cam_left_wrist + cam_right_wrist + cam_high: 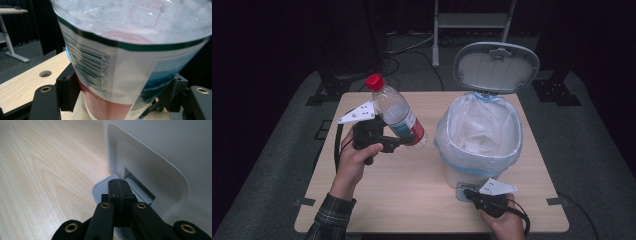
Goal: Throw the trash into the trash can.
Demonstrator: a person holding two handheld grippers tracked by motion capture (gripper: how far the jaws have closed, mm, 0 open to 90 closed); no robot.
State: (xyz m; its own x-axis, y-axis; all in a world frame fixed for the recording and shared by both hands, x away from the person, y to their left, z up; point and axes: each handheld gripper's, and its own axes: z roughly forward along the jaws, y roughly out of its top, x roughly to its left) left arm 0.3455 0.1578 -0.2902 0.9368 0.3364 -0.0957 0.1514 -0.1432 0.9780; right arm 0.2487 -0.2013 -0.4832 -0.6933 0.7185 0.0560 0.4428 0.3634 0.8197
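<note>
1. Clearly the step in hand is carrying the plastic water bottle [396, 111] across to the pedal bin [479, 145] while the lid [496, 66] is held up; judged from the pose, the bottle has not yet reached the opening.
2. Left gripper [399, 141]: its jaws are closed on the bottle's labelled lower body, one black jaw on each side of the label [112, 75] in the left gripper view. The bottle is off the table [377, 200], tilted, with its red cap [374, 81] up and away from the person.
3. Right gripper [468, 192]: its jaws are pressed together with nothing between them, tips resting on the grey foot pedal [101, 191] at the bin's base. The lid stands fully raised, so the pedal looks pressed.
4. To do this well, keep steady downward pressure on the pedal; if it eases, the lid could drop onto the bottle.
5. Move the bottle right, over the rim of the white liner bag [507, 125], before opening the left jaws. The bottle sits just left of the bin, near it but apart.
6. Release only once the bottle's bulk is above the opening, or it may catch the rim and fall onto the table.
</note>
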